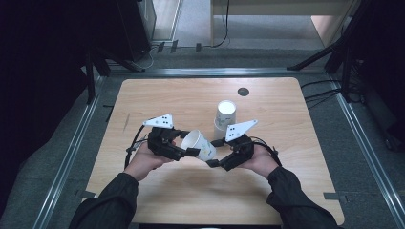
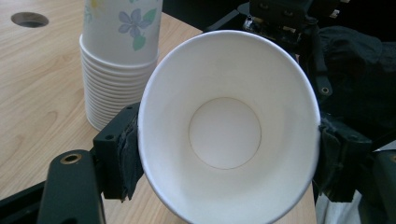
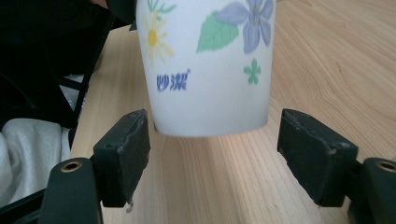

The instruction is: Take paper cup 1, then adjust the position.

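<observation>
Clearly the work in hand is passing a single white paper cup with a flower print [image 1: 199, 145] from one gripper to the other, held above the near middle of the pale wooden table [image 1: 157, 95]. The left gripper [image 1: 188, 152] clamps the cup across its rim, squeezing the mouth into an oval in the left gripper view [image 2: 224, 130], so it carries the whole weight. The right gripper [image 1: 213, 162] stands wide, its pads [image 3: 123, 149] on either side of the cup's base and clear of the wall [image 3: 210, 65]; no grip there. Just beyond, a stack of nested paper cups [image 1: 224, 114] stands upright toward the far side. To do this well, I would keep the left squeeze light enough not to crease the rim, draw the right jaws straight back so neither pad catches the base, and keep the cup well off the stack
</observation>
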Available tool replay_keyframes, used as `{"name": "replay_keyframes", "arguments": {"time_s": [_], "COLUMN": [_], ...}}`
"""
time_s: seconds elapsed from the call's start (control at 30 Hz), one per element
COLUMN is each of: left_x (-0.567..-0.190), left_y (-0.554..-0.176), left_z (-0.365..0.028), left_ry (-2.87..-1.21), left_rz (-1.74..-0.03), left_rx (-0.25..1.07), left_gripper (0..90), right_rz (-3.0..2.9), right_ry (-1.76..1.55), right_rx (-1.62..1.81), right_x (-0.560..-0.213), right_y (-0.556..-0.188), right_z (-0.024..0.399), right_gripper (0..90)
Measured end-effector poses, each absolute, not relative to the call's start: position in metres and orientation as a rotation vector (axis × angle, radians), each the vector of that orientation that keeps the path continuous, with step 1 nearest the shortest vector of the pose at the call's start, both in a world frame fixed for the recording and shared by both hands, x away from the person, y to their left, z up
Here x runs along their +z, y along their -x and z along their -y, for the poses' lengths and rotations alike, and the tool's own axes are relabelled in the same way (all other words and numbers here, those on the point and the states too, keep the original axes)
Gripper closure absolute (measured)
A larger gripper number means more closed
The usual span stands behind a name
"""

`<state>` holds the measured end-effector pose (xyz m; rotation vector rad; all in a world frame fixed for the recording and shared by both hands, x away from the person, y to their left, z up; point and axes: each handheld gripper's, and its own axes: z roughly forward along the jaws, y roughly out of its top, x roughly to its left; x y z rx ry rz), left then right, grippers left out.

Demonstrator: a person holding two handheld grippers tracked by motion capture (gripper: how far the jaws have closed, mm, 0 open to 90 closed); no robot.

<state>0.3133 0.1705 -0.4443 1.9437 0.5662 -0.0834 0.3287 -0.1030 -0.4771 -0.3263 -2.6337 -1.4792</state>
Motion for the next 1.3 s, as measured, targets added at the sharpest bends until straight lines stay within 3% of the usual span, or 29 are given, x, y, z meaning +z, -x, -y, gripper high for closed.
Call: {"name": "replay_keyframes", "arguments": {"time_s": [1.3], "left_x": [-0.445], "left_y": [-0.327], "left_z": [-0.214], "left_ry": [-2.086], "left_rz": [-0.790], "left_rx": [0.116], "left_gripper": [23.4], "right_rz": [2.732], "right_ry": [0.575], "right_rx": [-1.431], "right_x": [-0.484], "right_y": [-0.340], "right_z": [0.153], "right_gripper": [28.4]}}
